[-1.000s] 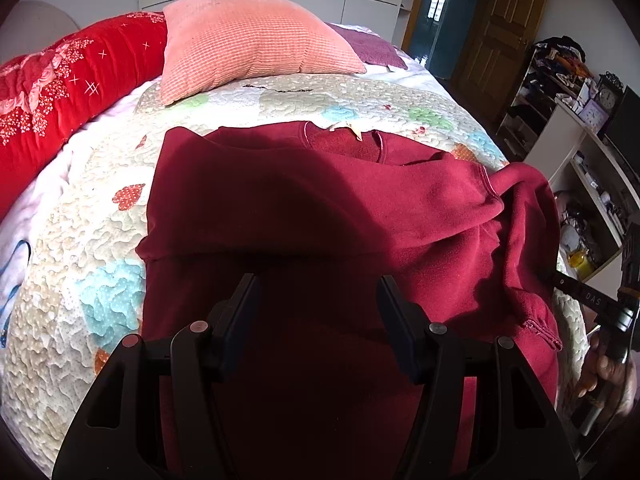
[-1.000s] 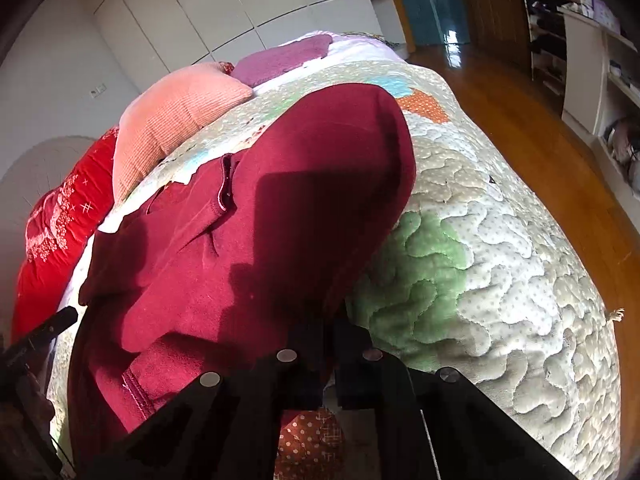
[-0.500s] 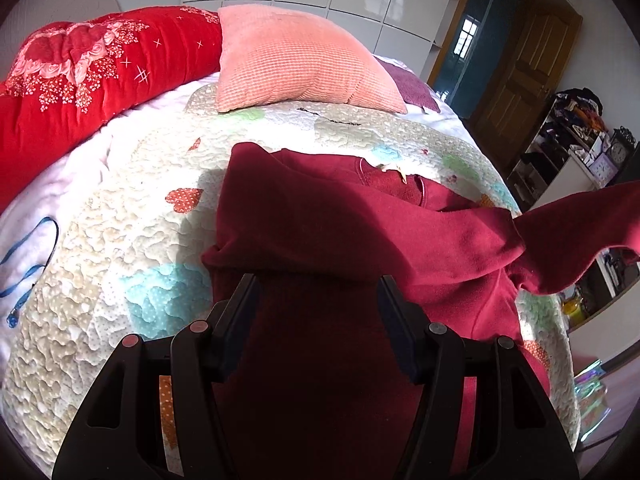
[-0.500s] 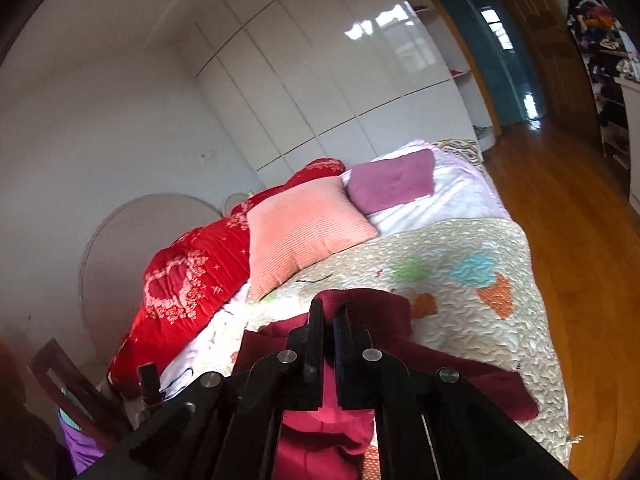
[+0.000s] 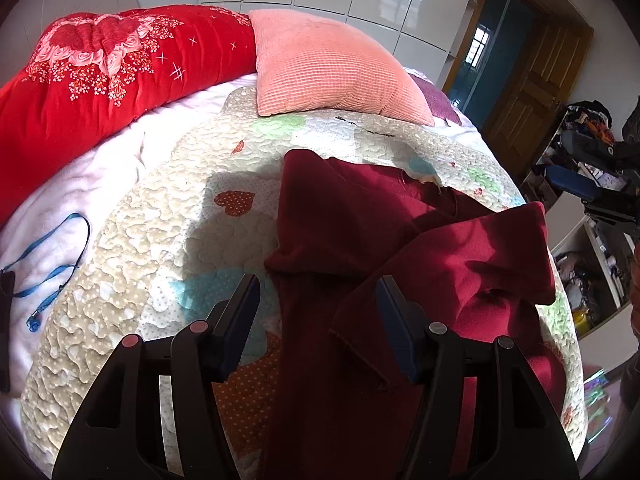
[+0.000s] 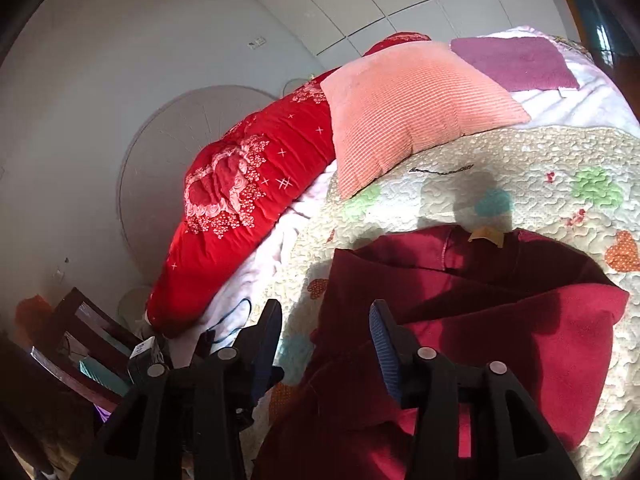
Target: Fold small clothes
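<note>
While the dark red sweater (image 5: 360, 232) lies on the patchwork quilt (image 5: 160, 240) of the bed, one side of it is folded over the middle, with the neck opening toward the pink pillow (image 5: 328, 72). The left gripper (image 5: 316, 312) hangs above the sweater's near edge, its jaws wide apart and holding nothing. The right gripper (image 6: 324, 336) is likewise spread wide over the sweater's left edge, empty. A red blanket (image 6: 248, 196) lies beside the pillow.

Black plastic left gripper (image 5: 318, 312), blue pads, silver screws
</note>
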